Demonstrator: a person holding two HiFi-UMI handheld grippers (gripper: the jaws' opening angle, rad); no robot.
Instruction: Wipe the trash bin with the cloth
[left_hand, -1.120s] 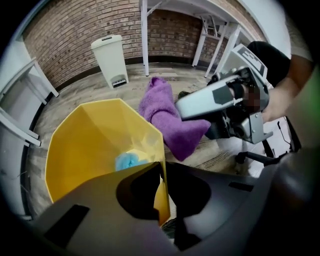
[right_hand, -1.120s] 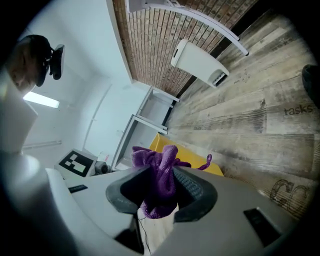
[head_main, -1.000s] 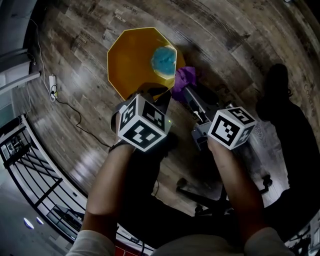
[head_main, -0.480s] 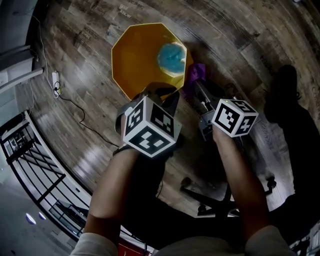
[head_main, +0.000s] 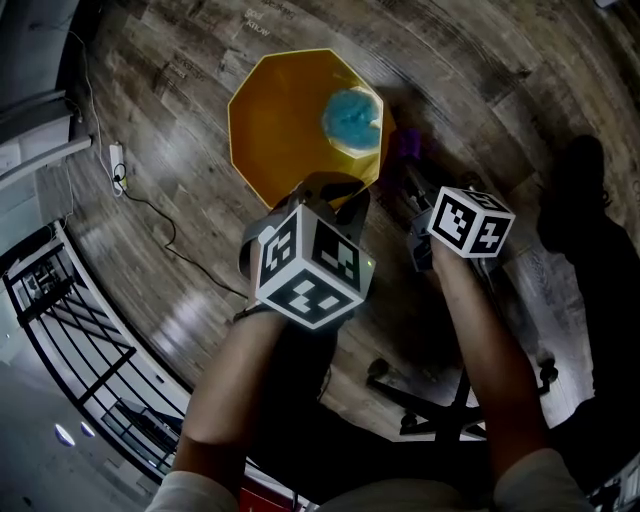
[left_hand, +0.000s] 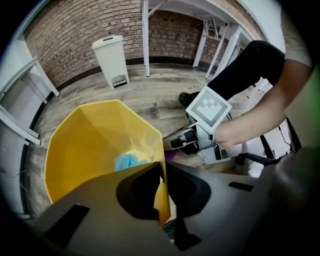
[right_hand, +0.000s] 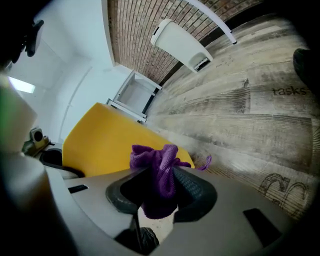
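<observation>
Our left gripper (left_hand: 162, 181) is clamped on the rim wall of the yellow trash bin (left_hand: 90, 145), steadying it. Our right gripper (right_hand: 159, 200) pinches the purple cloth (right_hand: 155, 160), bunched ahead of its jaws just beside the bin's outer wall. We cannot tell whether it touches. We judge the wiping barely begun, with most faces left.

Floor (head_main: 500, 70): worn grey-brown wood planks, with printed lettering in places. Light glares off the boards near me on the left. Far wall (left_hand: 70, 30): red-brown brick with a dark skirting along its foot. A pale pedal bin (left_hand: 111, 59) stands against that wall, with white table legs (left_hand: 145, 45) just to its right. A white power strip (head_main: 117, 165) lies on the floor at far left. A black metal railing (head_main: 70, 330) is at near left. A black chair base (head_main: 440, 405) with castors is right beneath me.
</observation>
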